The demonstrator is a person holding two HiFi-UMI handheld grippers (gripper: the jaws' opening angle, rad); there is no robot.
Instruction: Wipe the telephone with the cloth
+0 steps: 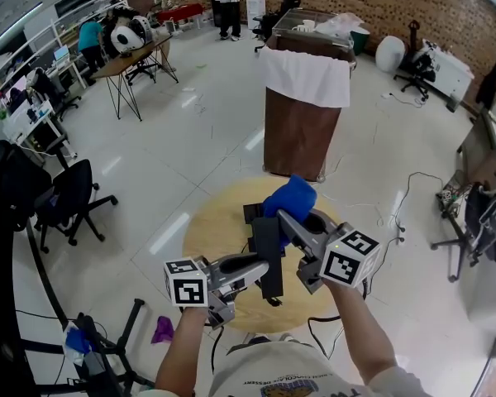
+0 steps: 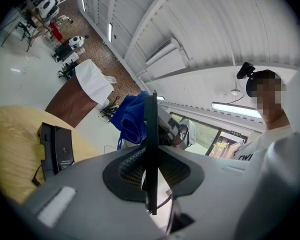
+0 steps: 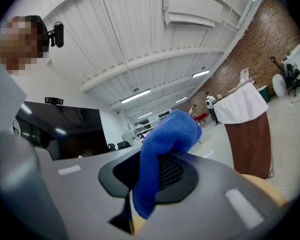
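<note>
My left gripper [image 1: 263, 265] is shut on a flat black telephone piece [image 1: 269, 251] and holds it upright above the round wooden table [image 1: 211, 234]. In the left gripper view that piece [image 2: 150, 134] shows edge-on between the jaws. My right gripper [image 1: 296, 219] is shut on a blue cloth [image 1: 291, 197], whose bunched end sits against the top of the held piece. The cloth [image 3: 167, 134] spills out over the right jaws. Another black part of the telephone [image 2: 57, 146] lies on the table [image 2: 10, 134], behind the held piece in the head view.
A brown cart draped in white [image 1: 302, 122] stands just beyond the table. A black office chair [image 1: 66, 201] is to the left. Cables [image 1: 405, 188] trail on the floor at right, and a purple rag [image 1: 163, 329] lies by the table's near left.
</note>
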